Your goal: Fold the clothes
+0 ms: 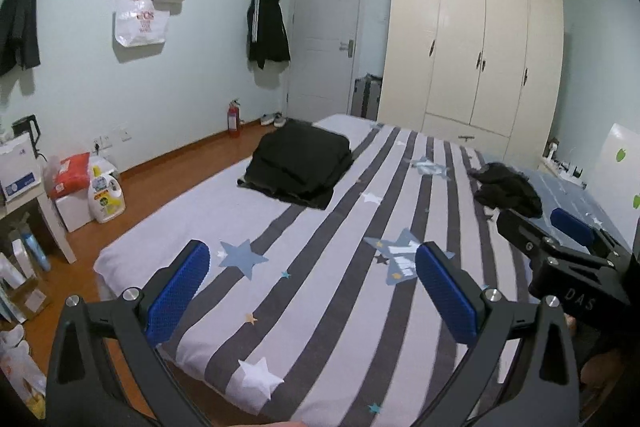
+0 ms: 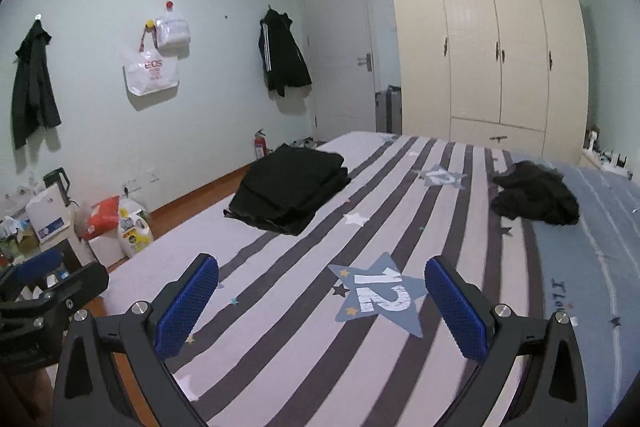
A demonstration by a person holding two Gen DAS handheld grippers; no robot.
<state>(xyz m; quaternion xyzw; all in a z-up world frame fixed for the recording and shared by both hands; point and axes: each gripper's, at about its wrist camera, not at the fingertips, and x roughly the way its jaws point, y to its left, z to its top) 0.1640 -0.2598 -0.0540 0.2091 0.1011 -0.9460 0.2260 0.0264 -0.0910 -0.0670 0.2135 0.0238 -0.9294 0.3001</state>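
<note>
Across the striped star-print bed (image 2: 304,311), a neat stack of folded black clothes (image 2: 290,189) lies far left, and a crumpled black garment (image 2: 536,195) waits far right. Both the left gripper (image 1: 312,287) and right gripper (image 2: 322,301) hover empty, fingers wide. Reaching risks bunching the sheet or grabbing several layers together; nothing blocks the way.

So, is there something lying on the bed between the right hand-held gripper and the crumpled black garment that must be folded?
Nothing visible is in the way. Between the open right hand-held gripper and the crumpled black garment lies only bare striped bedsheet. The folded black stack sits off to the left, apart from that path.
</note>
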